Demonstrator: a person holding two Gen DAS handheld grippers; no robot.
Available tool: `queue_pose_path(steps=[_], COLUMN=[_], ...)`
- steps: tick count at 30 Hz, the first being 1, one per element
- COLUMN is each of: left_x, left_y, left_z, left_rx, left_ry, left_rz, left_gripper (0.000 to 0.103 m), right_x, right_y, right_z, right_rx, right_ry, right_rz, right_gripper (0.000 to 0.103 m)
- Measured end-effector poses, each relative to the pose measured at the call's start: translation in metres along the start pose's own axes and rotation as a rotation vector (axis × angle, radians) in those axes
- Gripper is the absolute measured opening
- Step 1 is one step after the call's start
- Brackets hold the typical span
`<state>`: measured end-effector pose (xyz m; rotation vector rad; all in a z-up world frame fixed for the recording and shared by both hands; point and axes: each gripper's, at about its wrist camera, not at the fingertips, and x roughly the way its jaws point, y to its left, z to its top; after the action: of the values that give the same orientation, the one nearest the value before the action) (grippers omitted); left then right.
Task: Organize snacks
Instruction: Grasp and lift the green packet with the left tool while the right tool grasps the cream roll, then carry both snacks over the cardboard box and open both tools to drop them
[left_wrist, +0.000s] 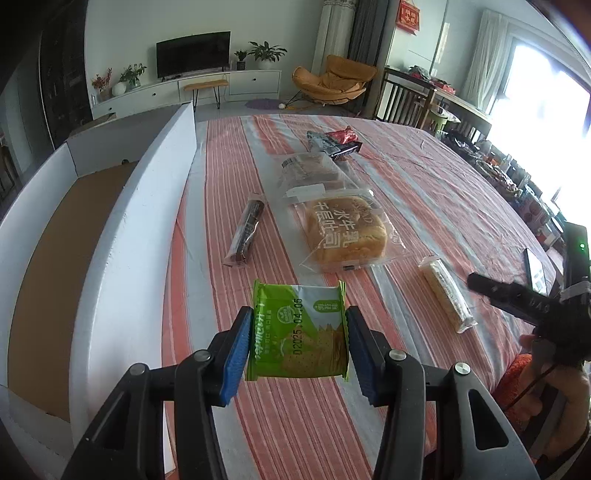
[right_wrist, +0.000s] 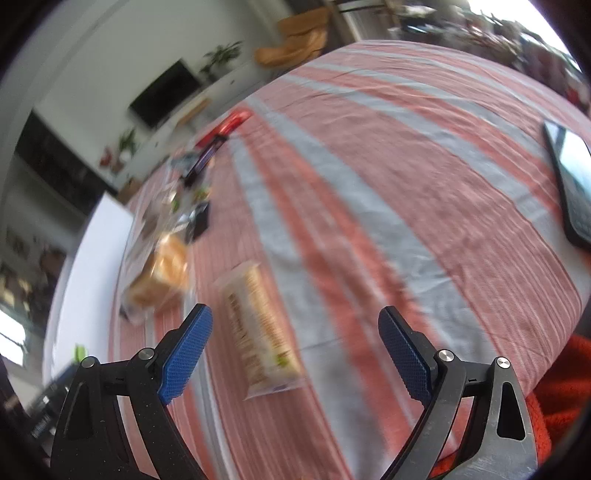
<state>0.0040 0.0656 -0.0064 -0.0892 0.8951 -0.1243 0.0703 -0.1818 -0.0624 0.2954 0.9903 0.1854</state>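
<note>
Risk of slipping: green cracker packet (left_wrist: 299, 334) pinched only by its edges in left gripper (left_wrist: 295, 343) fingers, lifted off striped surface (left_wrist: 424, 177), white box (left_wrist: 110, 240) at nine o'clock; right gripper (right_wrist: 295, 332) released, over wafer pack (right_wrist: 258, 325)

Home living rm. TV (left_wrist: 193, 53) sits on a low white cabinet (left_wrist: 184, 90) at the far wall; potted plants (left_wrist: 266, 53) just right of the TV, orange lounge chair (left_wrist: 332, 83) further right, curtains (left_wrist: 484, 55) & bright window beyond. Striped tablecloth (left_wrist: 424, 177) nearer than the TV.
</note>
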Motion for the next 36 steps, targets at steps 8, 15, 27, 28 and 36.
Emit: queue_pose_path(steps=[8,15,27,28,36], left_x=[-0.034,-0.055,-0.107,-0.109,-0.111], left_y=[-0.002,0.011,0.097,0.11,0.205], left_z=[0.0,-0.002,0.019,0.019,0.003], left_rx=[0.019,0.009,-0.145,-0.169,-0.319], left_ry=[-0.055,-0.07,-0.202,-0.208,-0.196], left_rz=[-0.019,-0.01,0.118,0.141,0.38], left_gripper=[0.049,0.049,0.049,0.049,0.05], right_x=[0.037,0.016,-0.071,-0.073,-0.04], right_y=[0.041,0.018,0.119,0.142,0.313], right_z=[-0.007,-0.011,0.008,0.012,0.028], right_rx=[-0.198,-0.1,-0.081,-0.111,-0.295], right_ry=[0.065,0.079,0.067,0.074,0.123], right_rz=[-0.176,-0.073,0.375,0.415,0.59], right_gripper=[0.058,0.03,0.03,0.03,0.031])
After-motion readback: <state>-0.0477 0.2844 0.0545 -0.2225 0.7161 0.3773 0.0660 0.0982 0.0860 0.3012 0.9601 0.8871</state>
